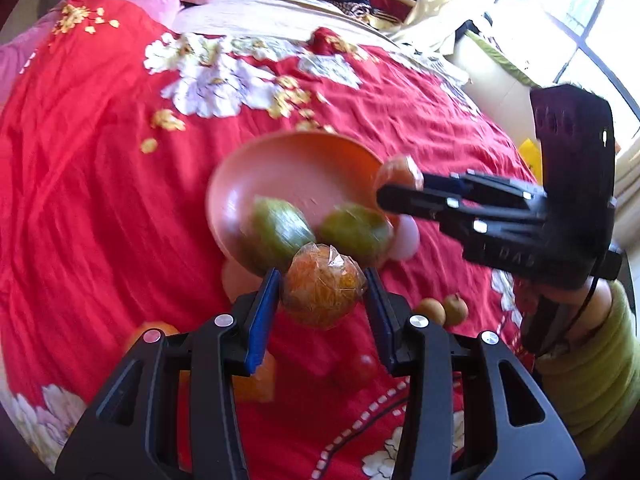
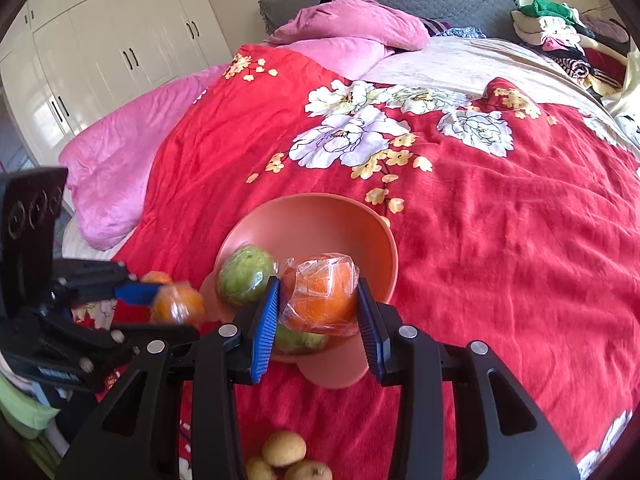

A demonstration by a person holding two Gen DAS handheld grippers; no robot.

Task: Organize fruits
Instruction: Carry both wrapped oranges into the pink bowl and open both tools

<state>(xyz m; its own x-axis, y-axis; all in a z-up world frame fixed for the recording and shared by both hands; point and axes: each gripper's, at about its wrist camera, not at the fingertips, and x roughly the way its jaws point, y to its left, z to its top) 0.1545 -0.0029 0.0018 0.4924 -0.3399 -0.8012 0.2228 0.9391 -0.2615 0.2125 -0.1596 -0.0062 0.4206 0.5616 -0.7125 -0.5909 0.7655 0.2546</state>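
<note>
While raised over the bed [image 2: 500, 240], grips fruit in both hand-held grippers. Left hand-held gripper [image 1: 323, 292]: narrowed onto a plastic-wrapped orange [image 1: 322, 286], blue pads [image 1: 262, 312] pressed against each side of it, just short of the near rim of the pink bowl [image 1: 288, 164]. Right hand-held gripper [image 2: 318, 312]: likewise clamped on a second wrapped orange [image 2: 324, 300], held above the bowl's near edge, loose film bunched at the top. Seen in the left wrist view reaching in from the right, tip at the bowl's far right rim.

Inside the bowl: two green mangoes [image 1: 280, 230], side by side, each in clear wrap. Bowl resting on the red floral quilt [image 1: 100, 180], tilted toward the cameras.

Scattered on the quilt near the bowl: small brown round fruits [image 2: 284, 448] in a cluster below the right hand-held gripper, more of them [image 1: 442, 306] beside the left one, plus a blurred orange fruit [image 1: 256, 376] under the left fingers. Farther off: pink blanket [image 2: 132, 148], folded clothes [image 2: 560, 32] at the headboard, white wardrobe [image 2: 100, 40].
</note>
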